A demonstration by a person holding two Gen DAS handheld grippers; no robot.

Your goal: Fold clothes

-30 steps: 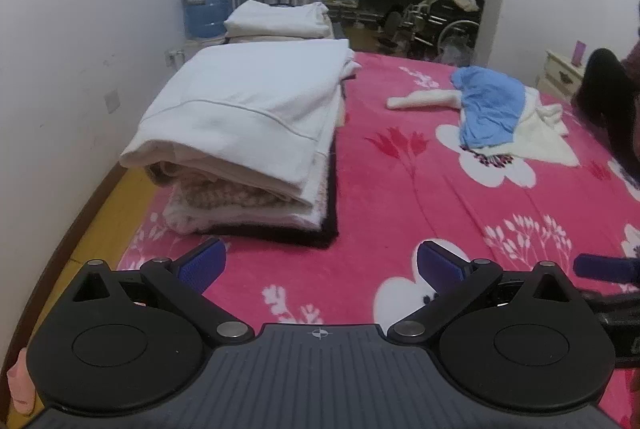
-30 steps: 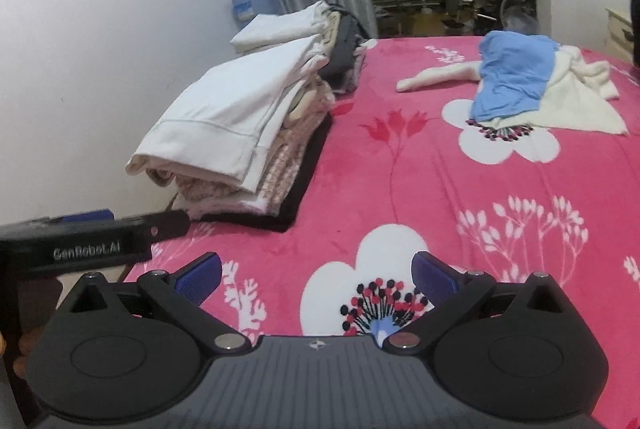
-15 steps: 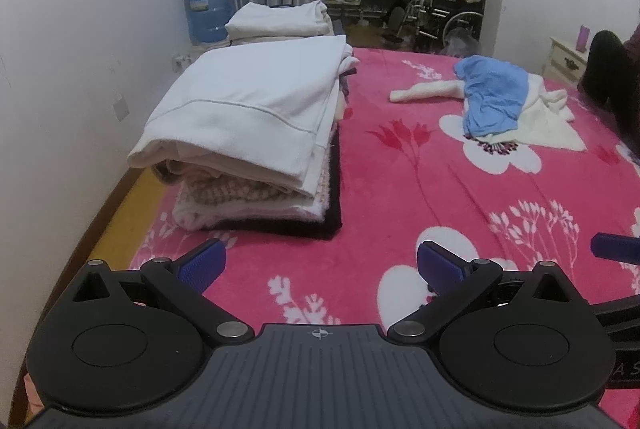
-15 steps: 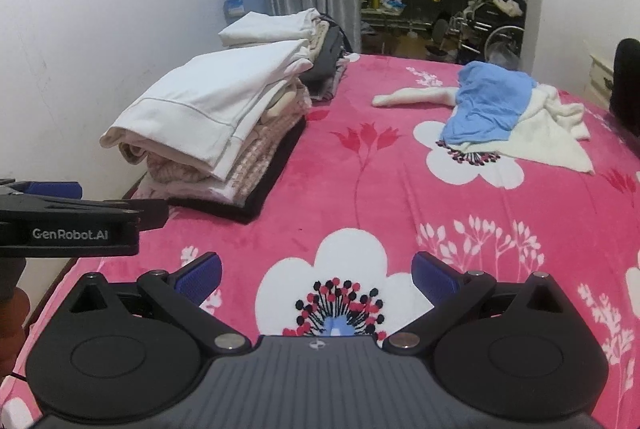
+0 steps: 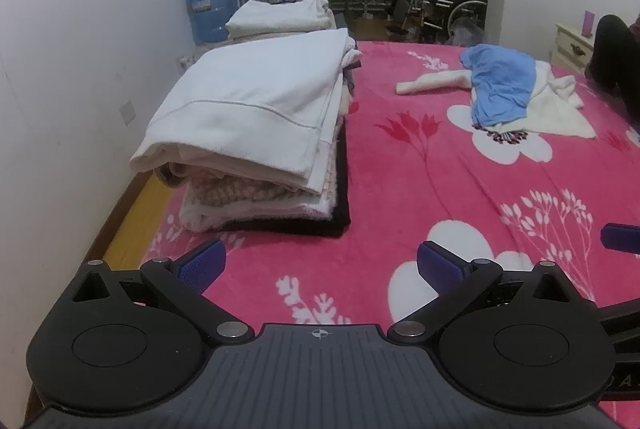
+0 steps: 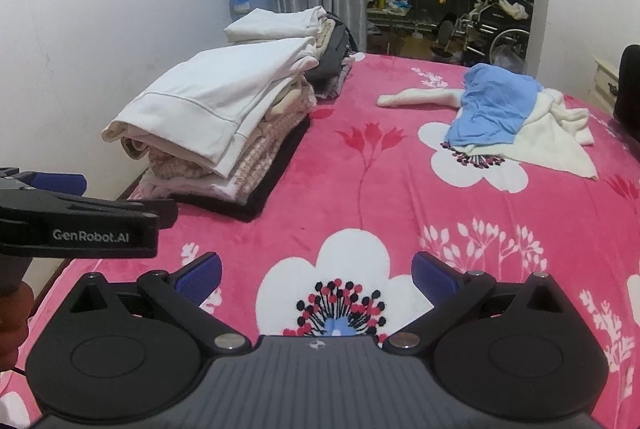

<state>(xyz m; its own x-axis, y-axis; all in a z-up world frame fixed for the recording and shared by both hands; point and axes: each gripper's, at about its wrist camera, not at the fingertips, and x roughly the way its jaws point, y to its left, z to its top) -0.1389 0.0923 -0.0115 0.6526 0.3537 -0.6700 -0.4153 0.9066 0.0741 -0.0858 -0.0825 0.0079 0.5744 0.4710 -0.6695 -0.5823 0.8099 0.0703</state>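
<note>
A stack of folded clothes (image 5: 256, 133) (image 6: 216, 121), white on top, lies along the bed's left side, with a second folded pile (image 5: 280, 17) (image 6: 280, 25) behind it. An unfolded blue garment (image 5: 500, 85) (image 6: 492, 105) rests on a crumpled cream one (image 5: 556, 105) (image 6: 556, 133) at the far right of the bed. My left gripper (image 5: 320, 263) is open and empty above the pink floral blanket (image 5: 420, 165), near its front edge. My right gripper (image 6: 316, 271) is likewise open and empty; the left gripper's body (image 6: 80, 225) shows at its left.
A white wall (image 5: 80, 49) runs close along the left, with a strip of wooden floor (image 5: 136, 213) beside the bed. A blue water jug (image 5: 208, 9) stands by the curtain. A bedside cabinet (image 5: 572, 43) and a dark-clothed person (image 5: 616, 53) are at the far right.
Both grippers have lifted and tilted a little, so more of the room and bed shows. Both stay open and empty; the clothes have not moved.
</note>
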